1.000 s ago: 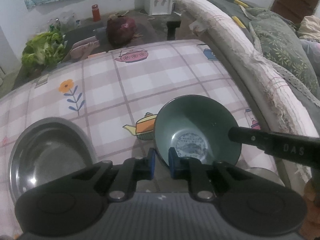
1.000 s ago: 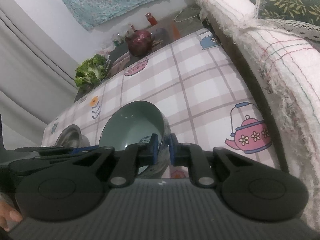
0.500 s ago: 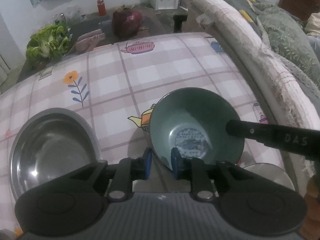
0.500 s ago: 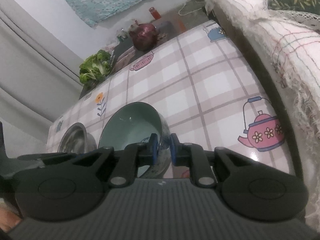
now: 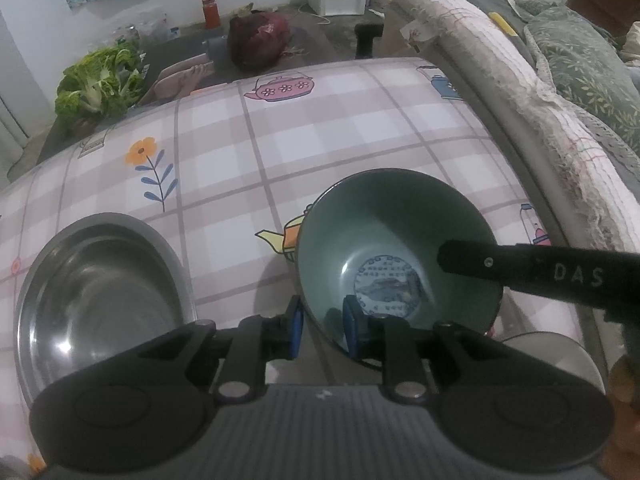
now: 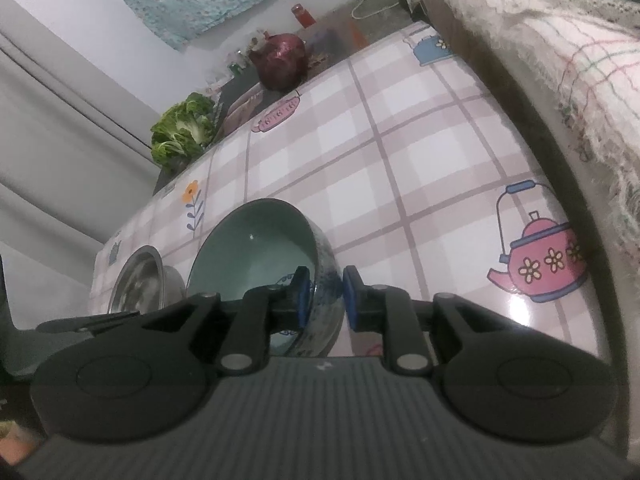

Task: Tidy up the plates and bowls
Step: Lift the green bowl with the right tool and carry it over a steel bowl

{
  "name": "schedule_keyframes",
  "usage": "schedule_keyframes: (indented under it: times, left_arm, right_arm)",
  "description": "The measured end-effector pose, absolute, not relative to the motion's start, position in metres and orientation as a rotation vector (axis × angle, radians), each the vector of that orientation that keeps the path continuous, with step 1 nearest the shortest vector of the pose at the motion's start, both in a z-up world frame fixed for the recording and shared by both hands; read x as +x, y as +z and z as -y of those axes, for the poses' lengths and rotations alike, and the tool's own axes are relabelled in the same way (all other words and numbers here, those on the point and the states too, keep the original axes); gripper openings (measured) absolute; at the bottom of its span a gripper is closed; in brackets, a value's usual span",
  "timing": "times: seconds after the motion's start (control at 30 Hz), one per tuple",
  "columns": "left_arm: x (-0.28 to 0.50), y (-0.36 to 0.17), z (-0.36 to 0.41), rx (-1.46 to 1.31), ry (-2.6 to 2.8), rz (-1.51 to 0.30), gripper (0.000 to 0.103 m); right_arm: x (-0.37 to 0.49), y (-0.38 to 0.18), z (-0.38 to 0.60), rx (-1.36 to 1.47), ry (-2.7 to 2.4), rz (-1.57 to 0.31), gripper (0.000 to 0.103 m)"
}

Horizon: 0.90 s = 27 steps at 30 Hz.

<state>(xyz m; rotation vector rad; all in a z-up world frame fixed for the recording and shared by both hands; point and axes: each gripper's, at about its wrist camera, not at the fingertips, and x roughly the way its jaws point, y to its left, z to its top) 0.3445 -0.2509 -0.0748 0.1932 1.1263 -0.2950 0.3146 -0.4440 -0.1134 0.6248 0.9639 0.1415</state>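
Note:
A green bowl [image 5: 396,248] with a blue-and-white printed outside [image 6: 324,280] stands on the checked tablecloth [image 5: 320,140]. My left gripper [image 5: 322,330] straddles its near rim, one blue pad outside and one inside, with small gaps to the wall. On the opposite rim my right gripper [image 6: 323,298] has its jaws opening, the bowl's wall between the pads but not pressed. One of the right gripper's fingers [image 5: 520,266] reaches over the bowl from the right. A steel bowl [image 5: 100,300] sits to the left of the green one.
Another steel dish [image 5: 556,356] lies at the near right, partly hidden. A cloth-covered sofa edge [image 5: 520,92] runs close along the table's right side. Beyond the far edge are leafy greens [image 5: 100,84], a purple cabbage [image 5: 260,40] and a red jar [image 5: 210,12].
The pads of both grippers have parted a little from the green bowl's rim, which they pinched a second ago. The bowl and hands have barely moved.

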Motion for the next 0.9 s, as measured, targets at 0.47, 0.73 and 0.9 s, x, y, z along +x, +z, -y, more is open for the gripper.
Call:
schedule_keyframes:
  times: [0.47, 0.73, 0.9]
  left_arm:
    - [0.3434, -0.0732, 0.2474, 0.171, -0.263, -1.129, 0.02]
    - [0.3423, -0.0704, 0.2438, 0.161, -0.262, -1.126, 0.02]
    - [0.3411, -0.0663, 0.2435, 0.159, -0.263, -1.116, 0.02]
  right_arm:
    - [0.3195, -0.1126, 0.4395, 0.623, 0.126, -0.982, 0.017]
    - [0.3214, -0.1107, 0.4369, 0.616, 0.129, -0.986, 0.017]
    - [0.3206, -0.1062, 0.4354, 0.606, 0.132, -0.979, 0.017]
